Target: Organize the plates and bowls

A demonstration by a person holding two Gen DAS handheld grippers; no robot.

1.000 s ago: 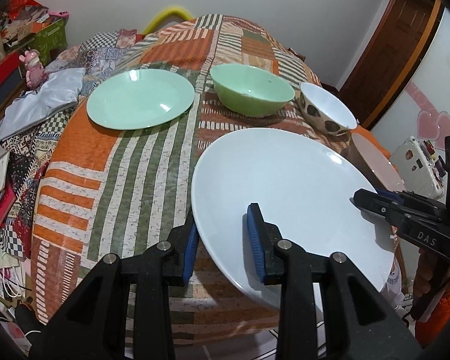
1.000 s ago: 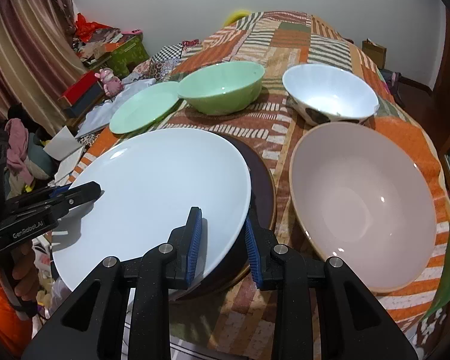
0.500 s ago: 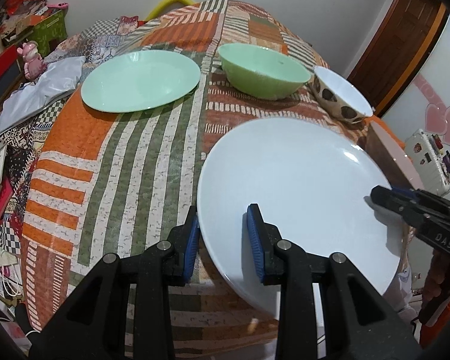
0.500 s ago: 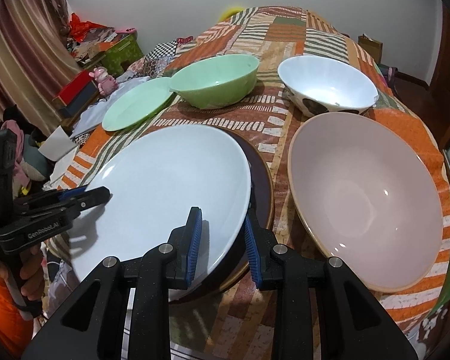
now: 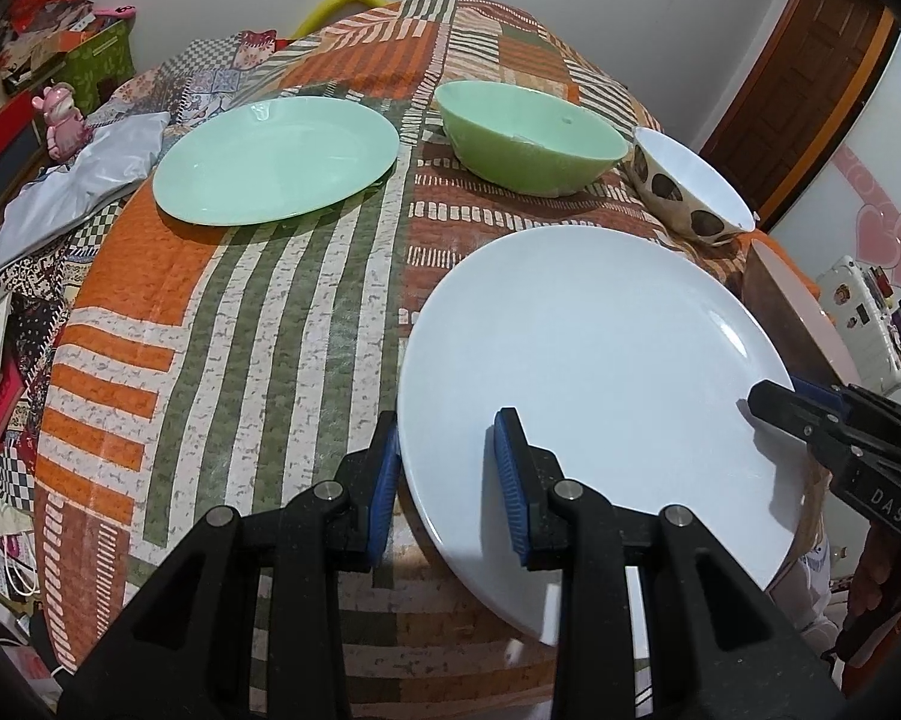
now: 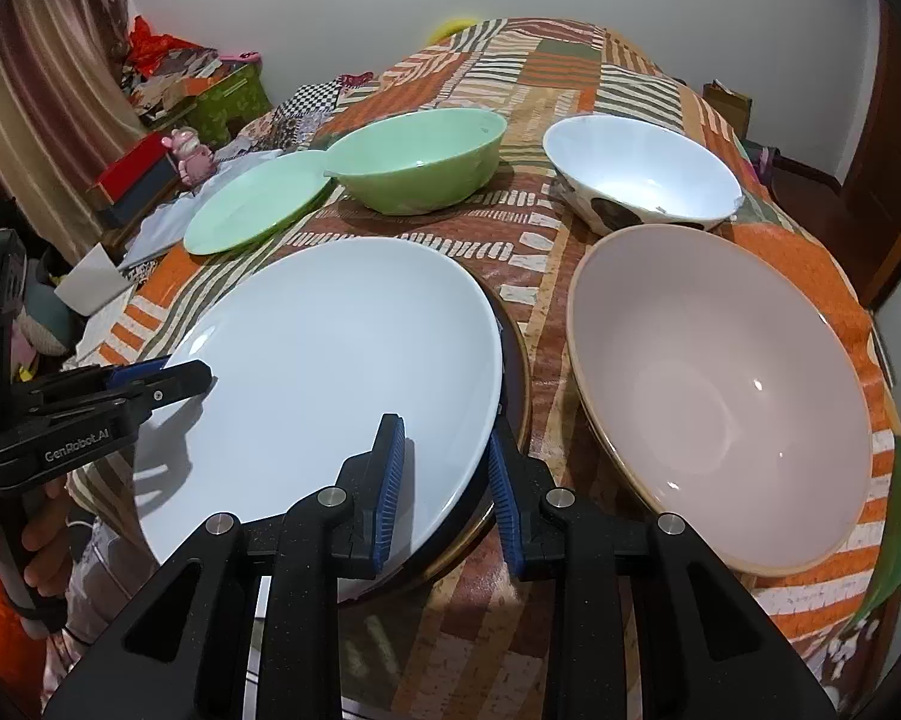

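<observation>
A large white plate [image 5: 594, 360] [image 6: 330, 372] is held at both sides, tilted above a dark brown plate [image 6: 513, 384]. My left gripper [image 5: 447, 480] is shut on its left rim; it also shows in the right wrist view [image 6: 168, 381]. My right gripper [image 6: 441, 474] is shut on its right rim; it also shows in the left wrist view [image 5: 780, 405]. A green plate [image 5: 276, 159] [image 6: 252, 204], a green bowl [image 5: 528, 138] [image 6: 420, 159], a white spotted bowl [image 5: 684, 192] [image 6: 639, 177] and a large pink bowl [image 6: 720, 384] stand on the table.
The table has an orange, green and white patterned cloth [image 5: 222, 324]. To the left lie clutter, boxes and a pink toy [image 5: 60, 114]. A wooden door [image 5: 810, 78] is at the right, a white wall behind.
The white plate has risen and shifted slightly left over the brown plate, held by both grippers. Both views have moved closer to the table.
</observation>
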